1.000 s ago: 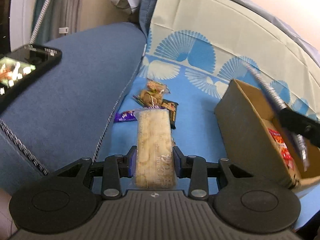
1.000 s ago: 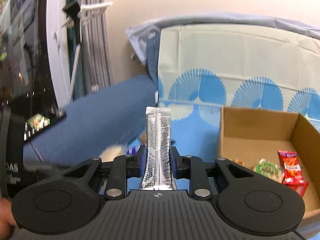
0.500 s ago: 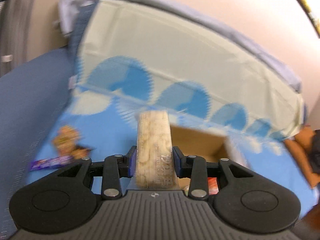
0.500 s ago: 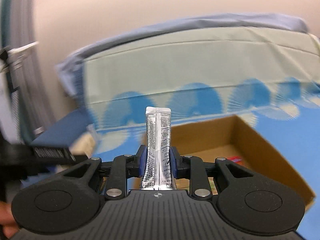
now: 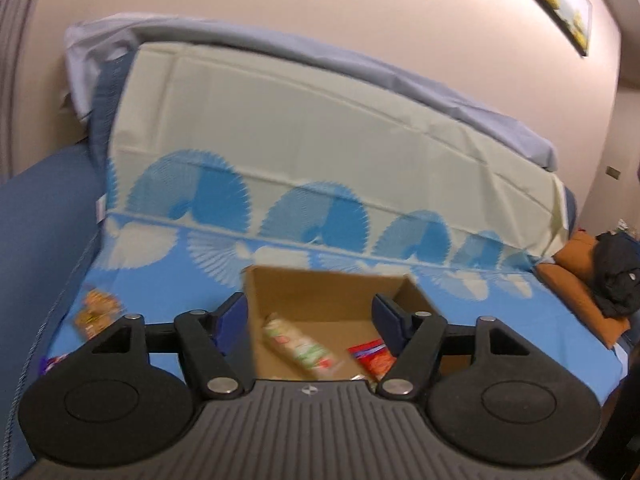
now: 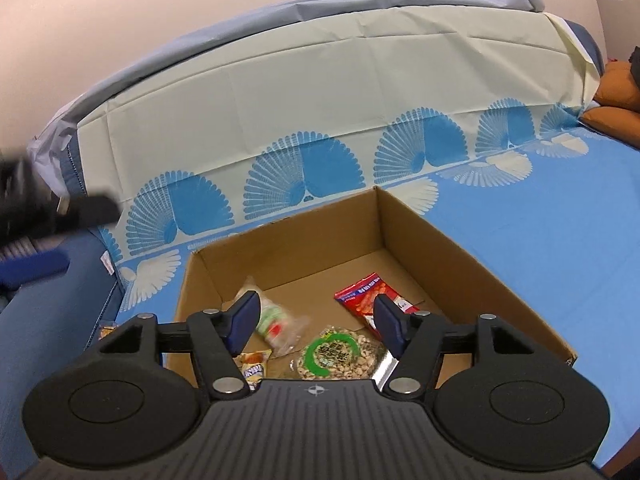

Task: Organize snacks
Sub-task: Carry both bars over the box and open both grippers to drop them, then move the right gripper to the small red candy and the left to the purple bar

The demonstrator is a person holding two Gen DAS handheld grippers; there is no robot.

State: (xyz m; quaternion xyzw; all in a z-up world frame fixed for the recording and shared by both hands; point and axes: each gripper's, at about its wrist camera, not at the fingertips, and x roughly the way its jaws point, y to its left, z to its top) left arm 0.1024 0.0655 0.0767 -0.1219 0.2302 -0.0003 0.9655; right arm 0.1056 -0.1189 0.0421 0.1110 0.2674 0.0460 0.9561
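Observation:
An open cardboard box (image 5: 320, 292) stands on the blue patterned cloth. My left gripper (image 5: 310, 314) hangs over its near left corner, jaws opening, nothing between them. A green-and-white packet (image 5: 298, 346) and a red packet (image 5: 374, 358) lie inside. My right gripper (image 6: 317, 312) is over the same box (image 6: 460, 248), jaws opening and empty. Below it lie a round green-labelled nut packet (image 6: 336, 354), a red packet (image 6: 368, 296), a green-and-white packet (image 6: 276, 322) and a small yellow packet (image 6: 252, 366). A silver sachet edge (image 6: 384, 364) shows under its right finger. The cracker pack is hidden.
Loose snacks (image 5: 96, 312) and a purple wrapper (image 5: 52, 364) lie on the cloth left of the box. A blue sofa arm (image 5: 36, 220) rises at the left. Orange cushions (image 5: 580, 276) and dark clothing sit at the far right. A cream backrest cover (image 6: 320, 92) stands behind.
Both grippers swung right from the sofa arm side to above the box. The left let go of the cracker pack and the right released the silver sachet; both jaws spread apart.

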